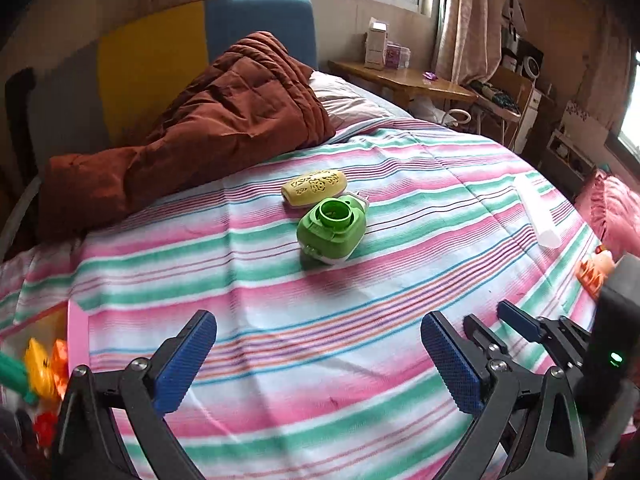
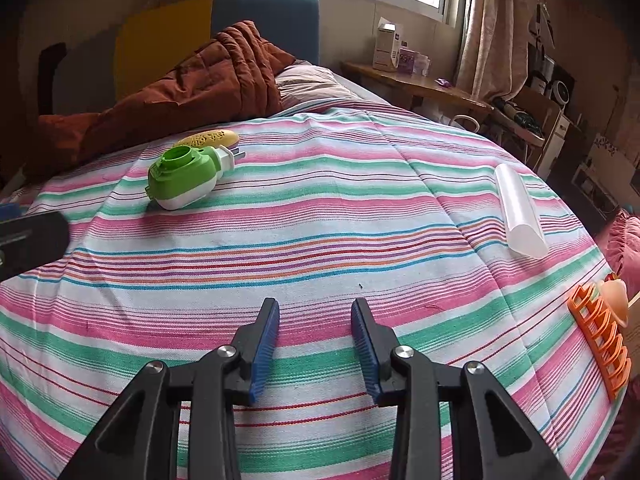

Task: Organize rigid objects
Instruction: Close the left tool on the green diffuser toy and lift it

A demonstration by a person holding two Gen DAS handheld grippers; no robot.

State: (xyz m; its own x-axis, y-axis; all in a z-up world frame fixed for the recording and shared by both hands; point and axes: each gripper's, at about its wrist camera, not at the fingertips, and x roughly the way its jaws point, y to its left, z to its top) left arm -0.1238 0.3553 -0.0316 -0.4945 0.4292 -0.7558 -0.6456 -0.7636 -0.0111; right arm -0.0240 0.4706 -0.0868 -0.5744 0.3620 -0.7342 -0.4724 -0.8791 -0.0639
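both grippers empty over the bed, objects scattered.

we held the left gripper [image 1: 318,364] with jaws spread wide and the right gripper [image 2: 315,346] with jaws apart by a narrow gap, neither pinching anything. the green plug-in [image 1: 331,227] lay mid-bed [image 1: 280,360] touching the yellow case [image 1: 314,188]; the white tube [image 2: 520,216] and orange rack [image 2: 602,344] sat well apart, near the right edge. we judged the soft quilt the main risk: pressing down could tip the rounded plug-in or roll the tube off the edge. grabbing the plug-in could also nudge the case, since they touched. its smooth shell might slip from the jaws.
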